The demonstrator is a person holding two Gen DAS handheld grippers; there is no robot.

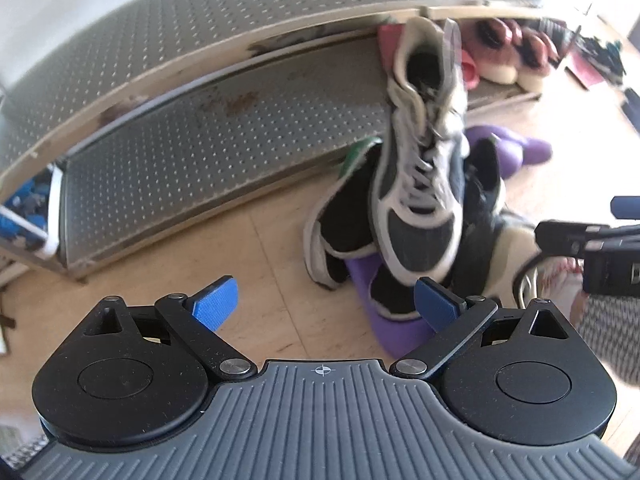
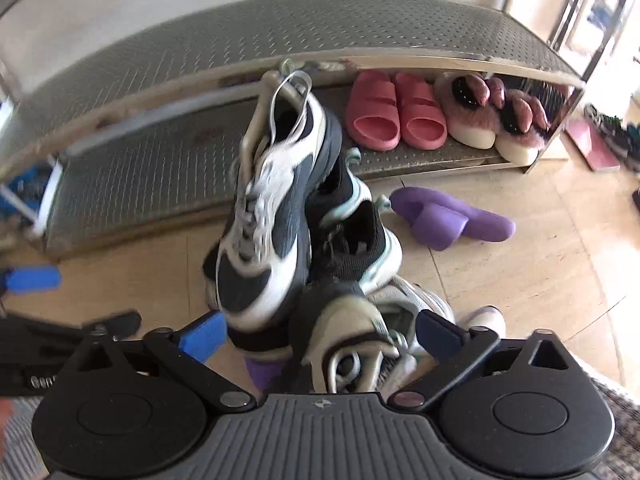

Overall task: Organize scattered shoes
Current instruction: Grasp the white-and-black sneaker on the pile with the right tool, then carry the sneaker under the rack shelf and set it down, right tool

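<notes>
A pale tiled floor (image 2: 520,280) runs up to a low metal shoe rack (image 2: 280,28) with perforated shelves, set against a light wall, and it is on the floor right in front of that rack that the scattered shoes lie. They sit in a heap: a grey-and-white sneaker (image 2: 264,232) rests on top, toe toward me and heel leaning back toward the rack's lower shelf, with a black sneaker with pale trim (image 2: 352,240) tucked just beside it and another trainer (image 2: 344,332) nearest the right gripper. A purple slide (image 1: 400,332) is pinned under the pile, and its mate, a second purple slide (image 2: 452,216), lies apart on the floor to the right. On the lower shelf a pair of pink slides (image 2: 394,112) and a pair of fluffy pink slippers (image 2: 492,116) are already lined up side by side at the right end, so the bare left stretch looks like the place meant for the rest. The left gripper (image 1: 326,304) hangs over the floor at the heap's near edge, its fingers spread wide with nothing between them. The right gripper (image 2: 320,336) hovers over the nearest trainer with its blue pads either side of it; they stand open and do not look to be pressing on it, so I would say a pick-up is being lined up.
</notes>
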